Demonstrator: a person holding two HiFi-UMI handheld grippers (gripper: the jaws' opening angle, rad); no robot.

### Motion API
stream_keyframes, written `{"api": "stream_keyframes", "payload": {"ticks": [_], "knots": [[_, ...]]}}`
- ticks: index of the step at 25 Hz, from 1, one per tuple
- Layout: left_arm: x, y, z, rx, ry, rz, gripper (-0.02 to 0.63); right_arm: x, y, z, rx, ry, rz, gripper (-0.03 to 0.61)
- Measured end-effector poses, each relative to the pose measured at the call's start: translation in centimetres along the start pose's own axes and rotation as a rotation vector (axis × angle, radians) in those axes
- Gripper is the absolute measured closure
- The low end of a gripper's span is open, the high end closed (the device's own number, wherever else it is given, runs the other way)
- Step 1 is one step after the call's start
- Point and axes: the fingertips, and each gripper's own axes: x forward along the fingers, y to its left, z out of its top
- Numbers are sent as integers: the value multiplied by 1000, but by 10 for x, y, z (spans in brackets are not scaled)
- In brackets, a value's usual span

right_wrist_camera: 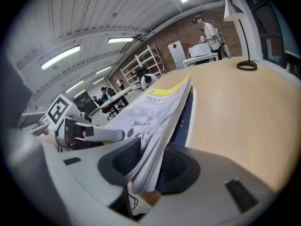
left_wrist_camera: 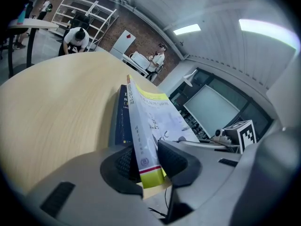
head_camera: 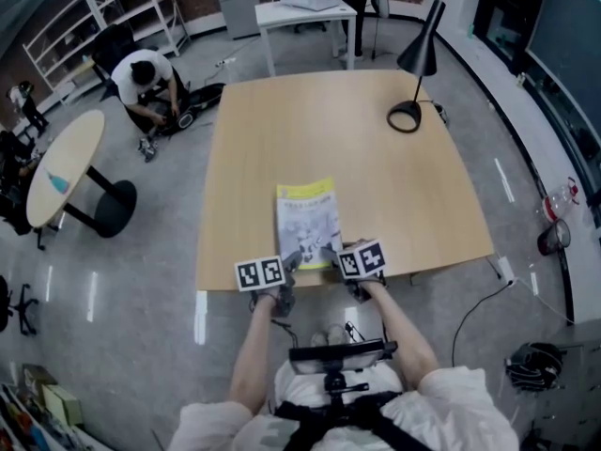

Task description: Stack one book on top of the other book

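Note:
A white book with a yellow top band [head_camera: 308,220] lies at the near edge of the wooden table [head_camera: 282,139], on top of a dark blue book [left_wrist_camera: 123,121] whose spine shows under it. My left gripper [head_camera: 288,269] is shut on the white book's [left_wrist_camera: 146,126] near left corner, at the spine. My right gripper [head_camera: 344,267] is shut on its near right corner, clamping the page edges [right_wrist_camera: 155,145]. The blue book [right_wrist_camera: 183,119] shows beneath the pages in the right gripper view too. The white book's far end rests on the blue one while its near end sits between the jaws.
A black desk lamp [head_camera: 413,64] stands at the table's far right. Beyond the table are a white side table [head_camera: 305,17], a round table [head_camera: 66,167] at left and a person crouching on the floor [head_camera: 146,83]. Cables lie on the floor at right.

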Motion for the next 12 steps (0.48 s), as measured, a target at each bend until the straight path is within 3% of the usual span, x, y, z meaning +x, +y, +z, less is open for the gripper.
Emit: {"api": "stream_keyframes", "payload": {"ticks": [12], "knots": [[1, -1, 1, 3, 6, 20, 515, -1, -13, -4, -13, -6, -132, 386]]}}
